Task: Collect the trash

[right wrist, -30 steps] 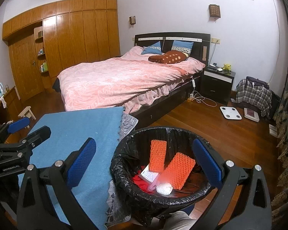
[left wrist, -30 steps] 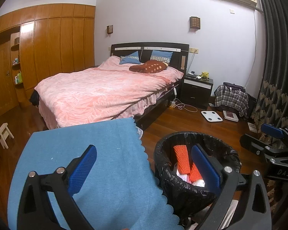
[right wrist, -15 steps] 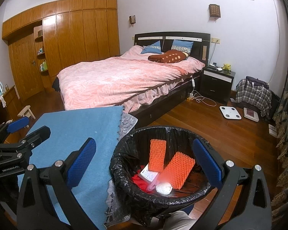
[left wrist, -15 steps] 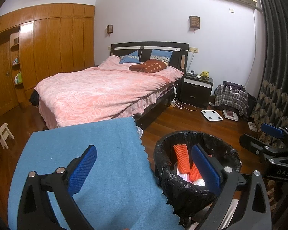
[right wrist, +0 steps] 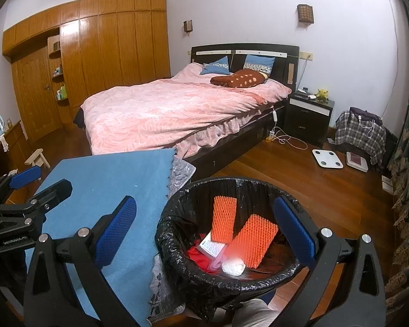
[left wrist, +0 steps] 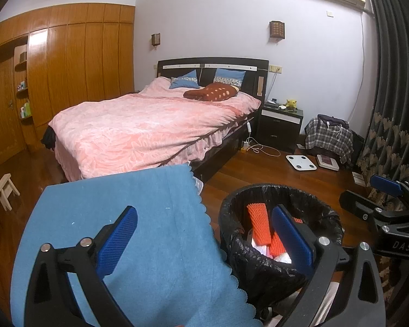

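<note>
Both claws are held spread wide with nothing between their pads: the left claw (left wrist: pixel 204 241) above the blue cloth (left wrist: pixel 128 234) on the desk, the right claw (right wrist: pixel 204 231) over the black-lined trash bin (right wrist: pixel 177 234). The trash lies inside the bin (two orange foam sheets (right wrist: pixel 224 218), a white crumpled ball (right wrist: pixel 233 267), a small printed packet (right wrist: pixel 212 246)), so the collecting is judged nearly done. The bin's base is cut off, and the red item under the packet cannot be identified.

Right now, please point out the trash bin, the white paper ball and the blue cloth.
trash bin (right wrist: pixel 177 248), right wrist view, left rim.
white paper ball (right wrist: pixel 233 267), right wrist view, middle.
blue cloth (left wrist: pixel 161 199), left wrist view, bare middle.
</note>
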